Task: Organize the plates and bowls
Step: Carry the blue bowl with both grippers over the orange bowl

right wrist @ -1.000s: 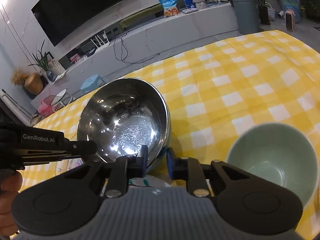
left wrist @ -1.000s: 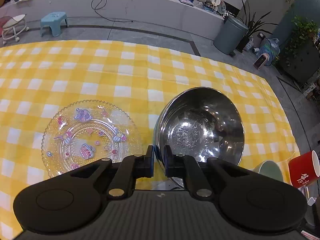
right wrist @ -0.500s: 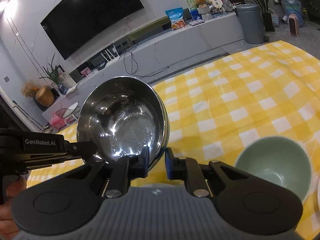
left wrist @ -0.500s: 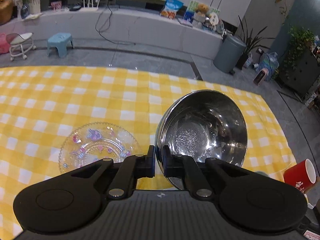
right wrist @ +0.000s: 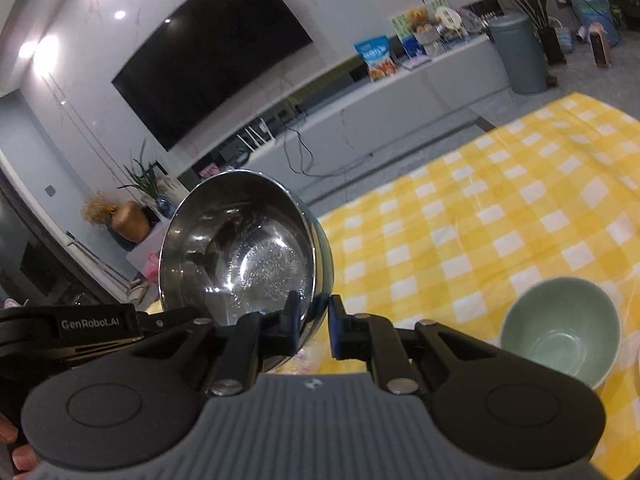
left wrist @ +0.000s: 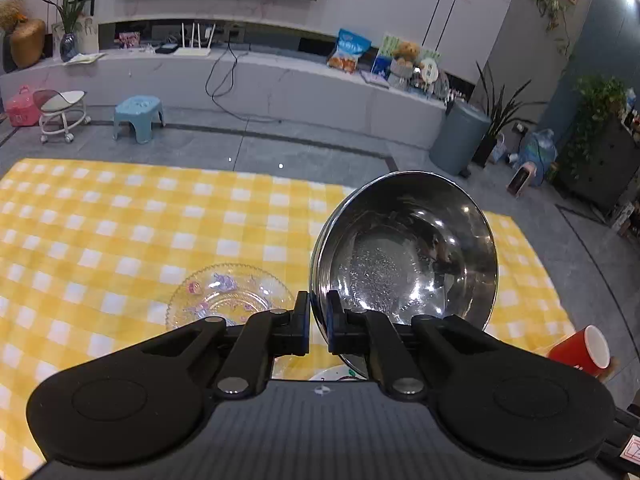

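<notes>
clearly the yellow checked cloth [left wrist: 120, 240] is the biggest thing, filling the lower left and middle of the left wrist view and the right half of the right wrist view; its far edge runs across the frame against grey floor [left wrist: 280, 148], with a broad bare stretch of checks to the left of the dishes.

next, the steel bowl [left wrist: 404, 256] sits right of centre in the left wrist view, tilted with its hollow facing the camera and its rim reaching above the cloth's far edge. the left gripper [left wrist: 318, 320] is pinched tight on its near rim, one finger inside and one outside. in the right wrist view the same bowl is left of centre, and the right gripper [right wrist: 312, 328] has its jaws nearly closed with the bowl's wall between them; they have just been closing a little. the left gripper's black body enters that view from the left edge, beside the bowl.

smaller, the clear glass plate [left wrist: 230, 296] with pink and purple figures lies flat on the cloth just left of the left gripper's fingers, partly hidden by them. the green bowl [right wrist: 560, 328] stands upright at the lower right of the right wrist view, apart from the steel bowl. smallest, a red cup [left wrist: 584, 350] lies on its side at the right edge of the left wrist view, near the cloth's corner.
</notes>
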### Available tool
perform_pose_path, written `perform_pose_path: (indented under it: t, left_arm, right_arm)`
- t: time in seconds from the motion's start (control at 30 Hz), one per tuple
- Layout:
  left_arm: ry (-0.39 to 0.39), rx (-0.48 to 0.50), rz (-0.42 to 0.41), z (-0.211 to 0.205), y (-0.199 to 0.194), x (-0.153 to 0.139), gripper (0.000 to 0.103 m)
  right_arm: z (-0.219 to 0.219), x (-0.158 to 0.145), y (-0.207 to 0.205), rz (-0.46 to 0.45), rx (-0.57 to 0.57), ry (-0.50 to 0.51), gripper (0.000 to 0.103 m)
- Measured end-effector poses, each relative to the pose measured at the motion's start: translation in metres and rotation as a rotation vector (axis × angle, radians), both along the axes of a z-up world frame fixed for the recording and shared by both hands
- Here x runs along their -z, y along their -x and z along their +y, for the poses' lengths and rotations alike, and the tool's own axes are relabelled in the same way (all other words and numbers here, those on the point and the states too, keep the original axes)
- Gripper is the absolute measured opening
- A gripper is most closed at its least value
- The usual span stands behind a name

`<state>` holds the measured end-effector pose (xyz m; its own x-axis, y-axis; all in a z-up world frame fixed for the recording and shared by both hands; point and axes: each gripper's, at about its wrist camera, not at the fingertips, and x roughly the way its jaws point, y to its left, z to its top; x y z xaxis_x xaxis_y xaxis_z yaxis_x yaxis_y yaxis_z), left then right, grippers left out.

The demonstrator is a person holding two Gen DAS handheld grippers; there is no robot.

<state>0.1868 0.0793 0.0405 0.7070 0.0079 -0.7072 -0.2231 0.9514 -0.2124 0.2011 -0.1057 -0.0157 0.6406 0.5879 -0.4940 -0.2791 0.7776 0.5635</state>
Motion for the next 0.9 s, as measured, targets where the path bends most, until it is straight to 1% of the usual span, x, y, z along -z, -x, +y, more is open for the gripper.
perform_pose_path:
  t: [0.13, 0.27, 0.37, 0.47, 0.53, 0.63, 0.7, 0.8, 0.9]
  left_arm:
    - [-0.004, -0.02, -0.027, -0.001, 0.012, -0.013, 0.008]
    - [0.023, -0.051, -0.044, 0.005, 0.026, -0.018, 0.008]
    - [0.043, -0.074, -0.04, 0.012, 0.038, -0.019, 0.008]
    - [0.106, -0.112, -0.036, 0.023, 0.056, -0.017, 0.008]
    - [0.127, -0.131, -0.036, 0.027, 0.069, -0.017, 0.009]
    - [0.109, -0.151, -0.041, 0.028, 0.084, -0.021, 0.009]
    - [0.126, -0.161, -0.043, 0.03, 0.095, -0.022, 0.009]
    - [0.145, -0.176, -0.042, 0.035, 0.113, -0.021, 0.009]
    - [0.125, -0.181, -0.035, 0.034, 0.129, -0.017, 0.01]
  right_arm:
    - [0.0, -0.018, 0.014, -0.035, -0.007, -0.009, 0.012]
    - [0.002, -0.033, 0.027, -0.063, -0.025, 0.001, 0.012]
    - [0.005, -0.042, 0.035, -0.068, -0.044, 0.004, 0.012]
    - [0.007, -0.049, 0.045, -0.083, -0.07, 0.006, 0.012]
    - [0.009, -0.054, 0.054, -0.089, -0.085, 0.01, 0.012]
    - [0.015, -0.058, 0.067, -0.088, -0.117, 0.039, 0.012]
    - [0.018, -0.06, 0.077, -0.077, -0.131, 0.066, 0.012]
    - [0.021, -0.058, 0.088, -0.055, -0.157, 0.079, 0.012]
    - [0.022, -0.056, 0.101, -0.039, -0.186, 0.086, 0.011]
